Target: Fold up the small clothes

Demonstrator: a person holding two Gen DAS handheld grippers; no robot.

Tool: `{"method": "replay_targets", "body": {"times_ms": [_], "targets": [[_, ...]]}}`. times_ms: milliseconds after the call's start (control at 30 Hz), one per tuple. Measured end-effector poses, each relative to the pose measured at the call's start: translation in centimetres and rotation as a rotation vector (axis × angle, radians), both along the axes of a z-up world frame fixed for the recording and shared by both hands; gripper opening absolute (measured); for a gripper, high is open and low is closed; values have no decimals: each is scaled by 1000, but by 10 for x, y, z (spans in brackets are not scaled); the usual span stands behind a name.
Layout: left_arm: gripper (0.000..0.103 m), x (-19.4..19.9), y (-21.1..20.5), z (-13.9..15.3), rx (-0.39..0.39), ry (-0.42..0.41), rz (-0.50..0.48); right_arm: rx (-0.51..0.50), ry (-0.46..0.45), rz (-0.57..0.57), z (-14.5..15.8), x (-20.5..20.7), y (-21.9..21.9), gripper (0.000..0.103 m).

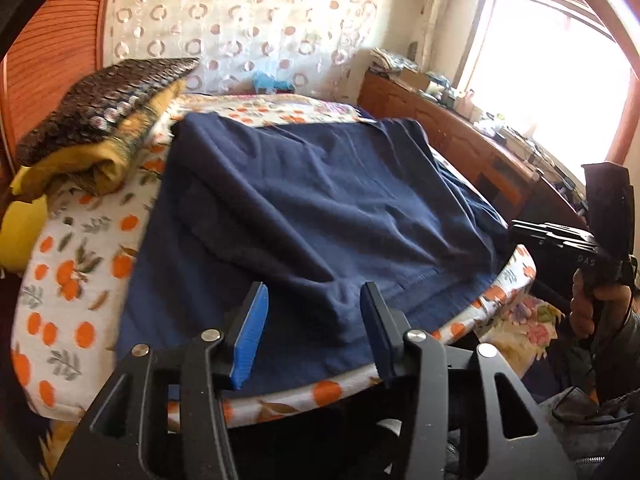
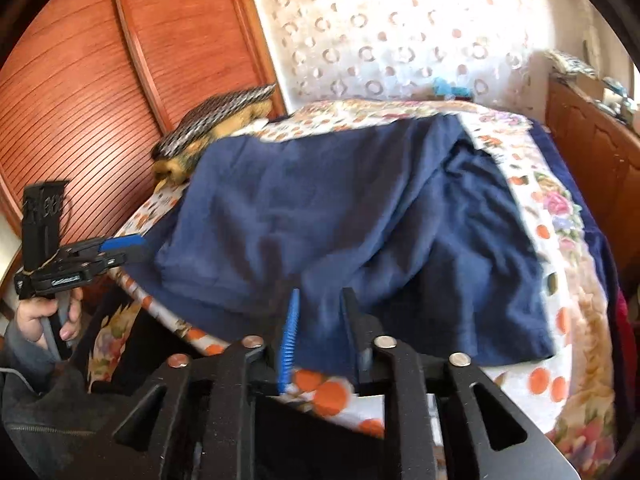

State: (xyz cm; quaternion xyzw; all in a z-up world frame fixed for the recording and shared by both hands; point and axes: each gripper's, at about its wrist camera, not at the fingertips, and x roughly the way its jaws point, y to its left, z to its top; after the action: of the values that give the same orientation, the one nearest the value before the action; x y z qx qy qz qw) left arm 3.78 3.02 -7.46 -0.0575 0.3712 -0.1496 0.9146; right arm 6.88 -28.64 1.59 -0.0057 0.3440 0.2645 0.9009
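Observation:
A dark navy garment (image 1: 312,208) lies spread and wrinkled over a board covered in white cloth with orange fruit print (image 1: 68,280). It also shows in the right wrist view (image 2: 360,216). My left gripper (image 1: 312,300) is open and empty, hovering over the garment's near hem. My right gripper (image 2: 320,312) is open and empty above the garment's near edge. The left gripper also shows in the right wrist view (image 2: 128,250), held by a hand at the board's left corner. The right gripper's body shows at the right of the left wrist view (image 1: 600,240).
A folded stack of yellow and dark patterned cloth (image 1: 100,120) lies at the board's far left. A wooden cabinet with clutter (image 1: 460,120) runs along the right under a bright window. A wooden slatted wardrobe (image 2: 80,80) stands to the left. A patterned curtain (image 1: 248,20) hangs behind.

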Motion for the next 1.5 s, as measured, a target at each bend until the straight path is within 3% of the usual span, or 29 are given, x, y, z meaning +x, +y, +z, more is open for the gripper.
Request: {"method": "replay_targets", "body": {"times_ms": [233, 333, 367, 467, 700, 767, 800, 867, 1100, 1233, 1300, 1367, 1500], "targets": [[55, 26, 37, -1, 53, -34, 138, -56, -33, -112, -8, 41, -20, 33], [54, 48, 45, -5, 83, -37, 149, -72, -6, -151, -18, 66, -22, 33], [47, 57, 47, -7, 100, -28, 151, -74, 2, -160, -21, 74, -22, 33], [41, 80, 51, -16, 92, 17, 136, -73, 13, -166, -25, 89, -17, 33], [40, 107, 46, -33, 110, 88, 112, -80, 44, -118, -26, 107, -6, 33], [40, 109, 44, -34, 114, 94, 114, -98, 48, -92, -28, 108, 2, 28], [40, 109, 43, -34, 117, 94, 113, -113, 51, -78, -29, 107, 6, 17], [40, 111, 42, -34, 124, 94, 114, -144, 30, -79, -28, 104, 8, 5], [40, 117, 43, -35, 128, 95, 116, -12, -121, -232, 17, 49, -40, 3], [40, 120, 44, -35, 126, 91, 122, -21, -83, -260, 7, 29, -58, 3], [30, 120, 44, -33, 126, 78, 125, -56, -55, -269, -5, 29, -57, 3], [11, 123, 44, -32, 134, 66, 121, -47, -35, -272, -12, 31, -60, 3], [7, 108, 46, -23, 128, 12, 119, -33, -43, -278, -9, 35, -60, 3]]}}
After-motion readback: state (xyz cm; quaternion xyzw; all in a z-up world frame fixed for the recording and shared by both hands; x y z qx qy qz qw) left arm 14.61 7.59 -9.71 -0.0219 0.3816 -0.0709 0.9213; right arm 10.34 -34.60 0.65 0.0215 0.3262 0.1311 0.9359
